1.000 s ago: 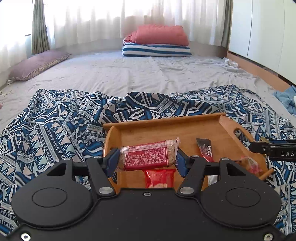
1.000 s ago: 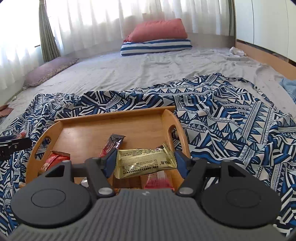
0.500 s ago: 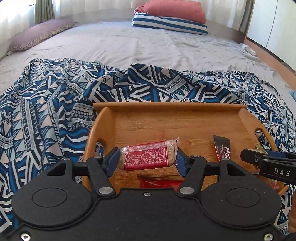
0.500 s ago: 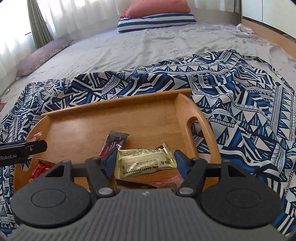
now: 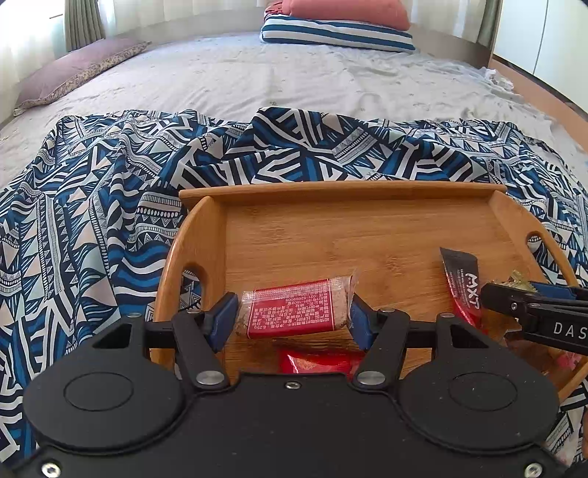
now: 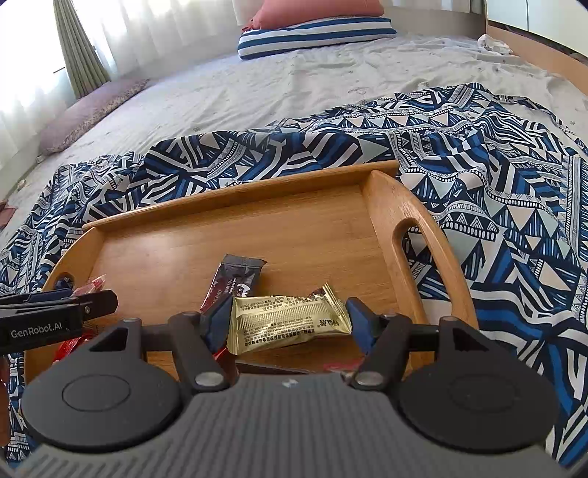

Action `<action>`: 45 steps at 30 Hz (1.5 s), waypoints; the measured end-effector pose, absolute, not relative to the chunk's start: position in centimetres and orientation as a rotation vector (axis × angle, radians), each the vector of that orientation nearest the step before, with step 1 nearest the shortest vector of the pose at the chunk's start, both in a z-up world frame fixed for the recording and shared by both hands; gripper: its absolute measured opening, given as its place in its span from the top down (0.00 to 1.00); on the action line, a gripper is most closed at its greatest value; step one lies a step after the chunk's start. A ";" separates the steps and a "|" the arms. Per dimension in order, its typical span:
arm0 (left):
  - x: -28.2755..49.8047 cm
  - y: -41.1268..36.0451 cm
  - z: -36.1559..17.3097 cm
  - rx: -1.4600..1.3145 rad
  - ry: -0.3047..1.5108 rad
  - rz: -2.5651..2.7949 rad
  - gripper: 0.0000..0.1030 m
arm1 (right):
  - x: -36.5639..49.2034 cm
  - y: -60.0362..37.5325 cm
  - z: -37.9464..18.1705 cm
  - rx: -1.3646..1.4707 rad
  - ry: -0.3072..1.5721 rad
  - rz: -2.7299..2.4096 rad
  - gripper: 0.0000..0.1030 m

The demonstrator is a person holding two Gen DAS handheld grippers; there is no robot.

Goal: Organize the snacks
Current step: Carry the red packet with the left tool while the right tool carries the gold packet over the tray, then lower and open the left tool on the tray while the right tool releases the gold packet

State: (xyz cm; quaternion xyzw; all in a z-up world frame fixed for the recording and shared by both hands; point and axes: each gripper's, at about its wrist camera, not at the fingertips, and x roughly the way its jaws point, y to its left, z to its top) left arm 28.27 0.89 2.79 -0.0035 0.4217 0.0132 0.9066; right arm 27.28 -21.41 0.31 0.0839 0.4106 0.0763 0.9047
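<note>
A wooden tray with handle cut-outs lies on a blue patterned cloth. My left gripper is shut on a red-labelled snack bar, held crosswise just over the tray's near left part. My right gripper is shut on a gold snack packet over the tray's near right part. A black and red snack stick lies in the tray between the two grippers. A red packet lies in the tray under the held bar. From the left view, the right gripper's finger shows at the right edge.
The blue patterned cloth covers the near part of a grey bed sheet. A striped pillow with a pink one on top lies at the far end. A purple pillow lies at the far left.
Both grippers have sunk and moved forward over the tray, each keeping its packet. The tray looks larger and closer, and the view tilts further down.
</note>
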 end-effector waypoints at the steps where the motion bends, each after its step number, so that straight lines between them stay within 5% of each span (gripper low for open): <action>1: 28.3 1.0 2.7 -0.006 0.872 0.031 0.42 | 27.2 -21.3 0.3 0.167 0.843 0.158 0.34; 22: 26.8 0.7 1.8 0.020 0.852 0.051 0.41 | 25.6 -20.4 -0.2 0.112 0.785 0.152 0.33; 29: 26.3 0.8 2.4 0.018 0.846 0.037 0.40 | 25.3 -20.5 -0.2 0.138 0.776 0.167 0.26; 37: 23.8 0.9 4.9 0.012 0.777 0.000 0.20 | 23.8 -20.9 1.3 0.138 0.740 0.199 0.18; 45: 19.9 1.2 7.2 0.000 0.724 -0.016 0.13 | 21.1 -21.1 4.0 0.068 0.661 0.208 0.10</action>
